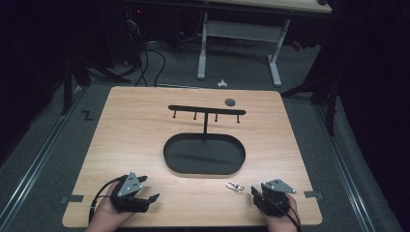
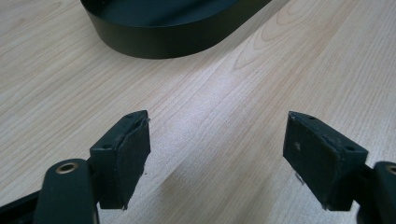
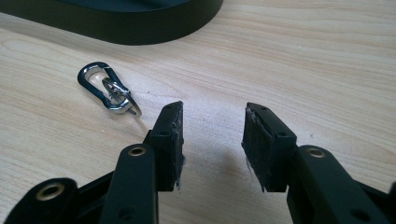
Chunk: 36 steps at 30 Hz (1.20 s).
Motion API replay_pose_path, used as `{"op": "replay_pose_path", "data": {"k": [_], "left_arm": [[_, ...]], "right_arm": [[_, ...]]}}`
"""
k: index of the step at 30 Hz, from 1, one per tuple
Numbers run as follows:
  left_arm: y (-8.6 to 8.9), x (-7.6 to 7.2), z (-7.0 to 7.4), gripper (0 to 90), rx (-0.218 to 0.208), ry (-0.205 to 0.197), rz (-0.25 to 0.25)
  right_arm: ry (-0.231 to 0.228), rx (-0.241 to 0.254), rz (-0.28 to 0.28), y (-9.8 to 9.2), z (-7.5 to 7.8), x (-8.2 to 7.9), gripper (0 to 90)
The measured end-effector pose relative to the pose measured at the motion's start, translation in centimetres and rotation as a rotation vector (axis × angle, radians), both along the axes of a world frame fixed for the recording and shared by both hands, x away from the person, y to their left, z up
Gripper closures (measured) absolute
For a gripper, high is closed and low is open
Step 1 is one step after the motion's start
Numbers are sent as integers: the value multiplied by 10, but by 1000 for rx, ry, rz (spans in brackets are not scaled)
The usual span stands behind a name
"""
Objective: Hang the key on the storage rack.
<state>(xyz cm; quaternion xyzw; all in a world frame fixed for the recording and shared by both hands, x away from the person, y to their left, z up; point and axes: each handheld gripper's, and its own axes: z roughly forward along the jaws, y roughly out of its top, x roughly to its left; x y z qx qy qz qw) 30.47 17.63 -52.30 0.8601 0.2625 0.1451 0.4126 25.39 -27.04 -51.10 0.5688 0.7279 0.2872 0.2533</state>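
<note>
Carabiner clip [image 1: 234,186], silver with a small ring on it, lies flat on the wooden worktop [image 1: 135,130] just in front of the black oval tray [image 1: 204,155]. Right claw [image 1: 257,195] rests just beside it, nearer the person, jaws apart and empty. Left claw [image 1: 147,189] sits well apart from the clip, jaws spread wide, holding nothing. Black hook rack [image 1: 207,112] stands behind the tray.

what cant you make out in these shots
- Small white thing on the floor past the table: too small in the high view.
- Dark round spot by the hook rack: disc or hole, unclear.
- Black oval tray: inside cut off by the top edge in both gripper views.
</note>
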Motion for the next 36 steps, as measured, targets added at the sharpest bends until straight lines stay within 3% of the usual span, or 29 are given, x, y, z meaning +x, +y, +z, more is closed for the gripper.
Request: {"op": "replay_pose_path", "data": {"k": [26,36], "left_arm": [[-1,1,0,236,-4,-2,-3],[-1,0,1,238,-6,-5,-2]], "right_arm": [[16,16,7,-5,-2,1,564],[41,12,0,-6,-4,3,481]]}}
